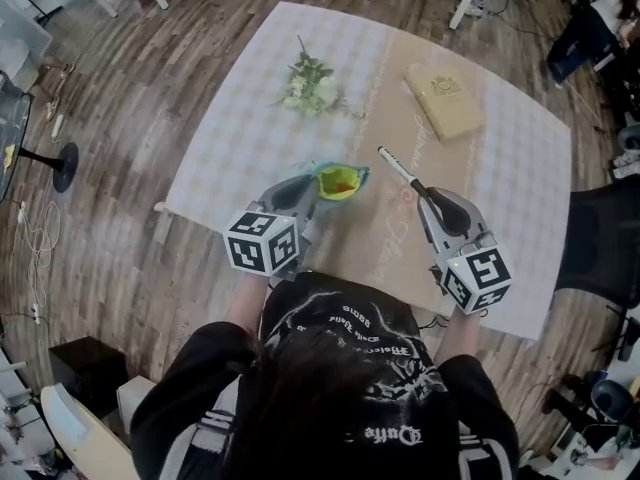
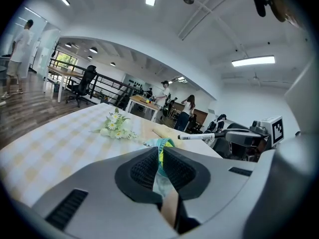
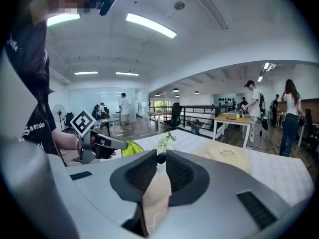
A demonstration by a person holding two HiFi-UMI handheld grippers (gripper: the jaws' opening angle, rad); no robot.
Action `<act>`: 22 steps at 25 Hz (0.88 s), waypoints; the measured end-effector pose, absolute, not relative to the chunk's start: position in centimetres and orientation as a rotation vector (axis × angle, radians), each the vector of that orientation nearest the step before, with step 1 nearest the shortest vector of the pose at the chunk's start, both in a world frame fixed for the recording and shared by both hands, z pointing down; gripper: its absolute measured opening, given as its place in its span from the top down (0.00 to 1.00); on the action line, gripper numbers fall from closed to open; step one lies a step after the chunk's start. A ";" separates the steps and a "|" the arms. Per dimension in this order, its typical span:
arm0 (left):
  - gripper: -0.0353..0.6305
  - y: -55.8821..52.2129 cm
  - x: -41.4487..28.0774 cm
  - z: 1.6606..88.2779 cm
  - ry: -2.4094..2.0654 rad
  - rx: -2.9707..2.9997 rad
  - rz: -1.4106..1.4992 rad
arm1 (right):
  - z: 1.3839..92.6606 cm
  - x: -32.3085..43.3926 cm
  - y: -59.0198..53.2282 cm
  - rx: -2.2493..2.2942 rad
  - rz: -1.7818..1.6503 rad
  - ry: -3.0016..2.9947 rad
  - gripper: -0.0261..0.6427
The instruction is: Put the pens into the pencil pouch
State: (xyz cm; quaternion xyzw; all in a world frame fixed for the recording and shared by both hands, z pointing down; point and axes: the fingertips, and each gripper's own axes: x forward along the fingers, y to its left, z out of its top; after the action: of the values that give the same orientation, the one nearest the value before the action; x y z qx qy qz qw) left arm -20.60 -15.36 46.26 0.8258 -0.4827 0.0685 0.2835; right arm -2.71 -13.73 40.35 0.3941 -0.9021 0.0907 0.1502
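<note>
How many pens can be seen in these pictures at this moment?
1. The pen is gripped at one end by the right tongs, in the air to the right of the pouch, which the left tongs hold open. More pens may be hidden inside the pouch.

No word fully legible.
- Left gripper (image 1: 312,196): left marker cube (image 1: 263,240) bears black-and-white square code patterns on visible faces.
- Right gripper (image 1: 418,190): right marker cube (image 1: 477,278) likewise.
- Shirt (image 1: 350,338): white gothic lettering in curved lines, not surely readable.
- Table runner (image 1: 385,238): pale cursive script, illegible.
- Tan flat item (image 1: 445,99): printed emblem, wording too small.
- Pen (image 1: 398,167): dark marks on white barrel, unreadable.
</note>
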 end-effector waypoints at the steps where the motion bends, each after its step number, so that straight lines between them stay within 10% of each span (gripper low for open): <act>1: 0.88 -15.4 -20.5 46.3 -1.291 2.212 0.183 | 39.7 -3.1 -13.3 1.106 0.240 -2.622 0.86; 22: 0.88 -15.5 -18.8 46.8 -1.193 2.285 0.210 | 40.8 -9.4 -9.8 0.753 0.198 -2.656 0.86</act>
State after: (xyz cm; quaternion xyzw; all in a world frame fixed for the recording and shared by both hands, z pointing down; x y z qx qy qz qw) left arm -18.84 -15.48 46.83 0.8497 -0.4437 0.0781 0.2738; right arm -9.40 -9.80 40.75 0.2672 -0.9430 0.0703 0.1857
